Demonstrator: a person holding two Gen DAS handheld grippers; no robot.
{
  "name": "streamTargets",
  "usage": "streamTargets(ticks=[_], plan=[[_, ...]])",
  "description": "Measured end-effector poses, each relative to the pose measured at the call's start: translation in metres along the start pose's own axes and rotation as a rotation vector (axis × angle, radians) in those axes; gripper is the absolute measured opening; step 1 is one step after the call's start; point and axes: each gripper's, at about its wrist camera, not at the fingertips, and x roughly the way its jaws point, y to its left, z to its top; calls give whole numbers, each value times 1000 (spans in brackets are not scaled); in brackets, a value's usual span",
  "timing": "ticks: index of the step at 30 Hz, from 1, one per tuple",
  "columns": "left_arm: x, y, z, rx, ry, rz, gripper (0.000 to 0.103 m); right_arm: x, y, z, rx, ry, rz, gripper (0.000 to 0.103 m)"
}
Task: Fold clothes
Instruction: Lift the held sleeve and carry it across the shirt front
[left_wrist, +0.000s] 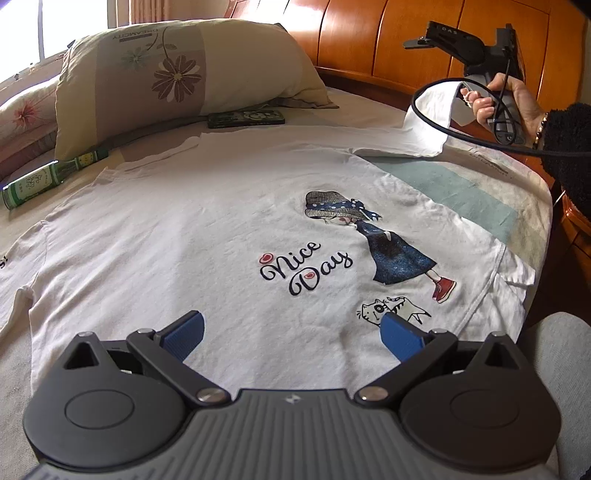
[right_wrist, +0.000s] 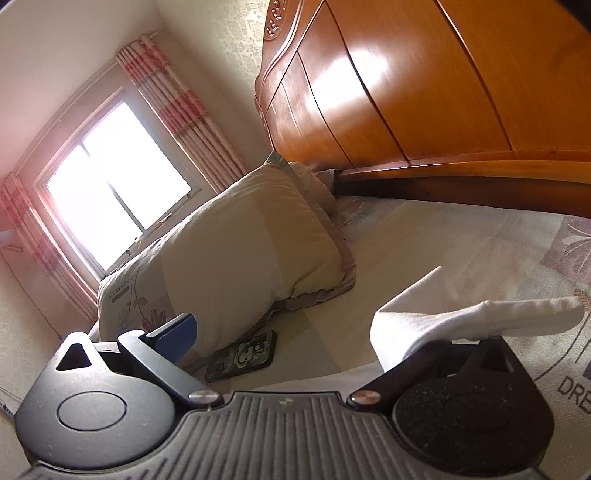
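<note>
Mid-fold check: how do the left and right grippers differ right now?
The left gripper hangs low over the white T-shirt; the right gripper is held up in the air near the headboard. The left gripper's fingers are bare; the right gripper has a fold of the T-shirt draped over one finger. Both are open and pinch nothing.

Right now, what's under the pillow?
A phone lies flat at the pillow's front edge, one end tucked into its shadow. The bed sheet runs beneath. Anything further under is covered by the pillow.
</note>
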Motion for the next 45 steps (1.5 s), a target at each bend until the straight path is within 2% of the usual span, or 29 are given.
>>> streamTargets(ticks=[10, 18, 22, 28, 33, 39, 43, 45], plan=[[-18, 19, -15, 32, 5, 19, 101, 23, 66, -17, -80, 65, 40, 103], [-28, 32, -29, 14, 40, -10, 101, 48, 107, -37, -123, 106, 75, 103], [-35, 38, -36, 28, 55, -50, 101, 61, 125, -51, -136, 133, 94, 103], [-42, 50, -40, 75, 80, -21, 101, 76, 154, -69, -163, 154, 107, 103], [-46, 60, -40, 85, 97, -57, 101, 88, 178, -84, -182, 172, 129, 103], [-41, 66, -50, 150, 172, -67, 101, 95, 198, -111, -209, 221, 152, 103], [-41, 71, -57, 175, 219, 4, 101, 100, 209, -133, -250, 264, 154, 103], [-45, 75, -58, 162, 215, 9, 101, 105, 217, -143, -261, 273, 162, 103]])
